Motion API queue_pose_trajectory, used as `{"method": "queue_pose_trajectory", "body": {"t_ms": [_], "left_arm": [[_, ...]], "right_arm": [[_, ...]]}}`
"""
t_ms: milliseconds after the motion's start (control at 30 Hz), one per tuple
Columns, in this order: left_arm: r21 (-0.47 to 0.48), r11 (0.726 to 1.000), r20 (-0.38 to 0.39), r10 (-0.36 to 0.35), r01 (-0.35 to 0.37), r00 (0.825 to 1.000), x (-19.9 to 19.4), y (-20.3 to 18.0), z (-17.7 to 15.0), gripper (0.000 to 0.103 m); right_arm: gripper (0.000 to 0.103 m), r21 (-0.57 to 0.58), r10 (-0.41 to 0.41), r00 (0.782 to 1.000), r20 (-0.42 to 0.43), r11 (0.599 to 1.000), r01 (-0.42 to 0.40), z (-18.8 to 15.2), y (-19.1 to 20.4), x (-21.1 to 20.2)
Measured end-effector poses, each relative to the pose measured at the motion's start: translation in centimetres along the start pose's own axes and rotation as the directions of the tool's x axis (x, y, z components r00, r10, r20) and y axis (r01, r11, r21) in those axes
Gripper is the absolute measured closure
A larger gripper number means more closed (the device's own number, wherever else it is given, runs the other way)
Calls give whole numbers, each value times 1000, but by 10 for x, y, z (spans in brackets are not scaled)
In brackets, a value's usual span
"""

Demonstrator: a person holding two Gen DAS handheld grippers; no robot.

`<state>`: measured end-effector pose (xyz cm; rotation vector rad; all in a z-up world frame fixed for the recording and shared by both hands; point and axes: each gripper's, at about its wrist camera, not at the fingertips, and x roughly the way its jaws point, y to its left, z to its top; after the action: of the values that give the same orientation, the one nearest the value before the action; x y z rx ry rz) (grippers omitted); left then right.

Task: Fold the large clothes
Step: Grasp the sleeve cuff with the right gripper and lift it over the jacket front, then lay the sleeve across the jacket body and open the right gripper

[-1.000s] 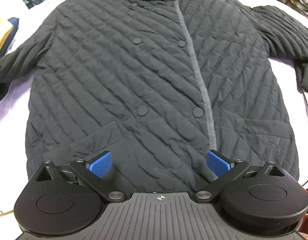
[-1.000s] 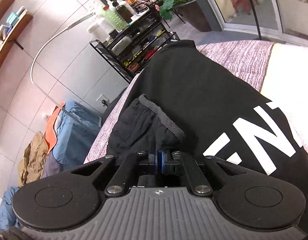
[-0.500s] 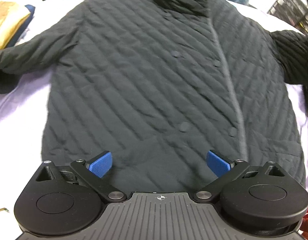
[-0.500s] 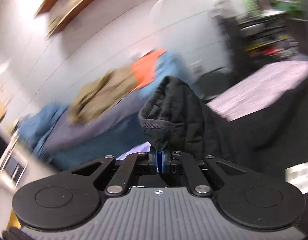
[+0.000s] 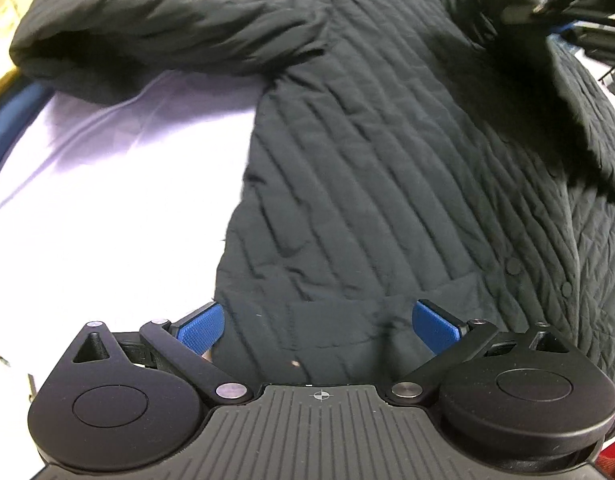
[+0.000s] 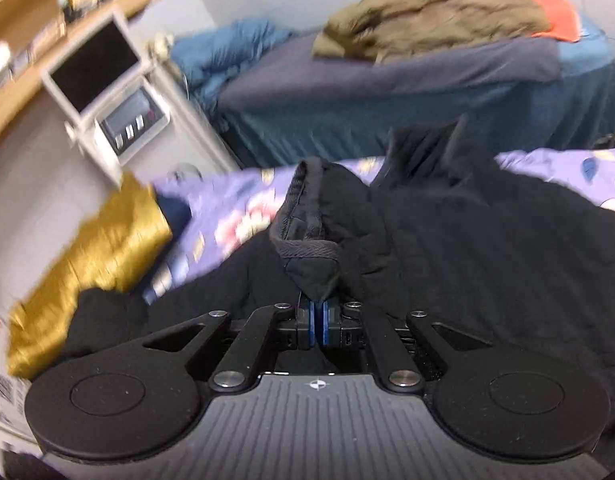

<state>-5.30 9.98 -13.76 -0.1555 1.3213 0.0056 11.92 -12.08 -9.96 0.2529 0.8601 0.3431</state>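
A black quilted jacket [image 5: 387, 160] lies front up on a pale lilac sheet [image 5: 107, 200], one sleeve [image 5: 147, 40] stretched out to the left. My left gripper [image 5: 317, 326] is open and empty, its blue pads over the jacket's bottom hem. My right gripper [image 6: 316, 320] is shut on the jacket's other sleeve cuff [image 6: 307, 236] and holds it over the jacket body [image 6: 487, 260]. That raised sleeve [image 5: 567, 100] crosses the jacket's upper right in the left wrist view.
A gold-yellow garment [image 6: 87, 264] lies at the sheet's left edge. Behind stands a bed with blue and grey covers [image 6: 387, 92], with an olive garment [image 6: 435, 16] on it. A white cabinet with a screen [image 6: 103, 92] stands at the left.
My right gripper has swung the sleeve cuff from beside the sheet over onto the jacket body. My left gripper has shifted left along the hem, staying open.
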Motion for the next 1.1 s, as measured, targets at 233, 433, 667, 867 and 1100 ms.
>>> {"method": "queue_pose_trajectory", "body": {"t_ms": [233, 433, 667, 867, 1100], "left_arm": [[13, 1000, -19, -6, 6, 1000, 6, 8, 3, 0], [55, 998, 6, 4, -4, 1000, 3, 2, 16, 0], [255, 966, 140, -4, -32, 990, -10, -42, 69, 0], [406, 913, 201, -120, 29, 972, 1, -115, 122, 0], [390, 921, 54, -42, 17, 998, 71, -161, 163, 0]], "right_arm": [[95, -44, -78, 991, -111, 996, 74, -17, 8, 53], [58, -25, -87, 977, -193, 996, 84, -28, 11, 71], [17, 27, -137, 991, -14, 990, 137, -35, -17, -4], [9, 22, -378, 925, -44, 925, 380, -48, -83, -29], [0, -4, -430, 889, -155, 901, 435, -57, -125, -14]]}}
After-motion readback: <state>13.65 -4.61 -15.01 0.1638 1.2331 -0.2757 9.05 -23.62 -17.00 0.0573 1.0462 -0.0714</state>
